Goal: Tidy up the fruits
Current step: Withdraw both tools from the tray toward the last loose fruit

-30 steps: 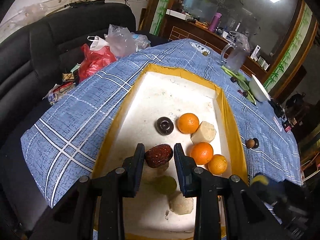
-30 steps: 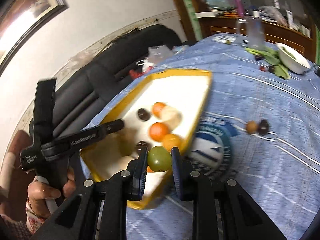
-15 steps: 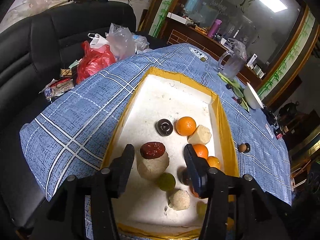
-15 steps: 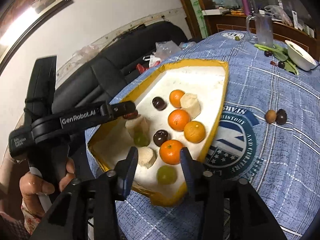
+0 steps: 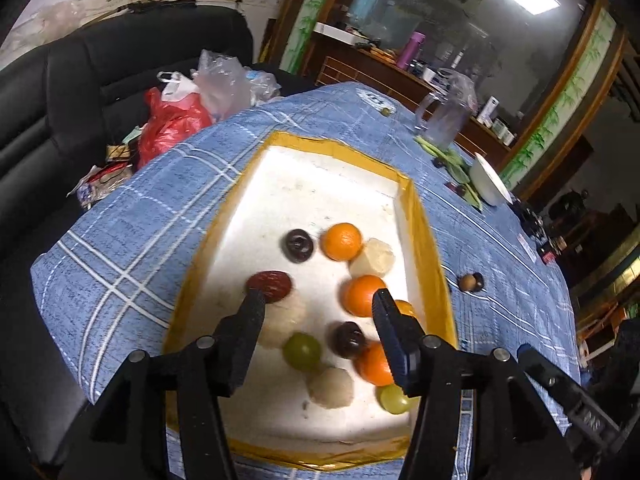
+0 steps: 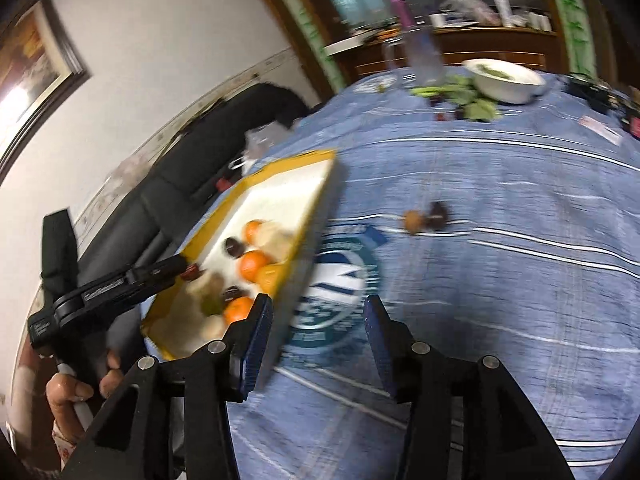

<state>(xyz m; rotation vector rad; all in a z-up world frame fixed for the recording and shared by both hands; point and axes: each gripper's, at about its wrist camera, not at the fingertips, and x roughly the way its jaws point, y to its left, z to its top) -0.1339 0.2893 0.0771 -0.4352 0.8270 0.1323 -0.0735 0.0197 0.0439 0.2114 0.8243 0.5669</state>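
Observation:
A yellow-rimmed white tray (image 5: 424, 224) on the blue cloth holds several oranges (image 5: 342, 241), dark plums (image 5: 298, 245), pale peeled pieces (image 5: 331, 387) and green grapes (image 5: 302, 351). A red date (image 5: 269, 285) rests on one pale piece. My left gripper (image 5: 319, 300) hangs over the tray's near half. Its jaws are opening and nothing is between the pads. My right gripper (image 6: 316, 308) is over the cloth just right of the tray (image 6: 316, 200). Its jaws are opening too, with nothing between them. A brown fruit (image 6: 414, 220) and a dark fruit (image 6: 438, 212) lie loose on the cloth.
At the table's far end stand a white bowl (image 5: 488, 184), green leaves (image 6: 476, 108) and a clear pitcher (image 5: 446, 120). Plastic bags (image 5: 176, 120) lie on a black sofa (image 5: 60, 92) to the left. A hand (image 6: 68, 388) holds the left gripper's handle.
The left jaws opened and left the red date on a pale piece. The right jaws opened, left the green grape in the tray, then swung right over the cloth.

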